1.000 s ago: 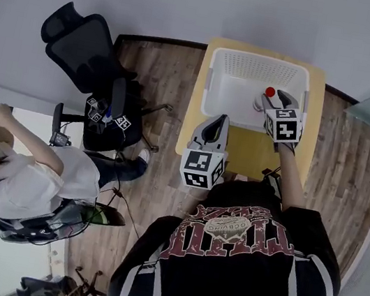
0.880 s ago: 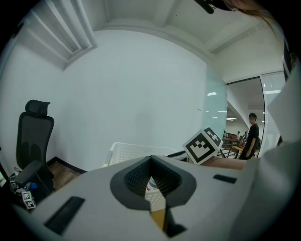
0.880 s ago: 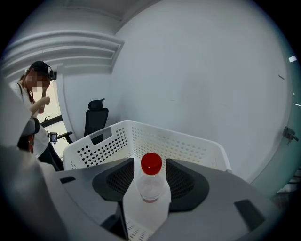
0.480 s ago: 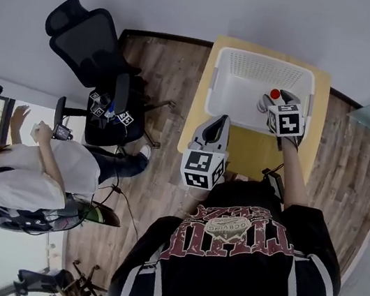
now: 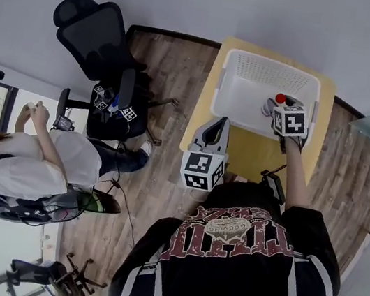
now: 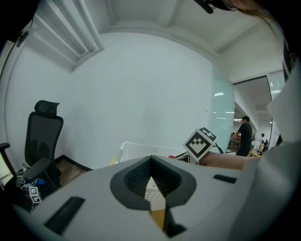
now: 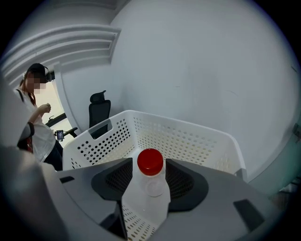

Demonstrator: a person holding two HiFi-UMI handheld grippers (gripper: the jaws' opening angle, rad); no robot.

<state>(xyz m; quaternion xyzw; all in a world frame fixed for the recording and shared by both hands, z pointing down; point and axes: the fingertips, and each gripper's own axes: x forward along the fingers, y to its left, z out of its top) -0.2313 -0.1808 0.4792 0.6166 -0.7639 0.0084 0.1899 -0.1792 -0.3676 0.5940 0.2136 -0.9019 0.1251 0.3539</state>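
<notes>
Right gripper [image 5: 282, 107], upper right of the head view, is clamped on a clear plastic bottle [image 5: 272, 106] with a red cap [image 5: 279, 98]. In the right gripper view the bottle [image 7: 146, 197] stands upright dead centre between the two dark jaw pads, both pressing its sides, and the cap [image 7: 150, 162] pokes up above them. The bottle is inside or just over the right-hand part of a white perforated basket [image 5: 253, 85]; can't tell if its base touches the basket floor. The holed walls of the basket [image 7: 188, 141] wrap around behind the bottle in the right gripper view, and its handle cutout sits at left. The basket sits on a yellow table [image 5: 248, 151], top centre-right of the head view, pushed toward the wall side. Left gripper [image 5: 219, 123] is mid-frame, over the near left edge of the table, well apart from the basket. In the left gripper view the left gripper [image 6: 151, 181] has its jaws clenched tip to tip, gripping nothing; only a sliver of basket and table shows below the tips. The marker cube [image 6: 201, 143] of the right gripper shows at centre right there. A black office chair [image 5: 95, 32] is at upper left on the wood floor [image 5: 175, 85]. A second person [image 5: 19, 164] in a white shirt is at the left edge.
</notes>
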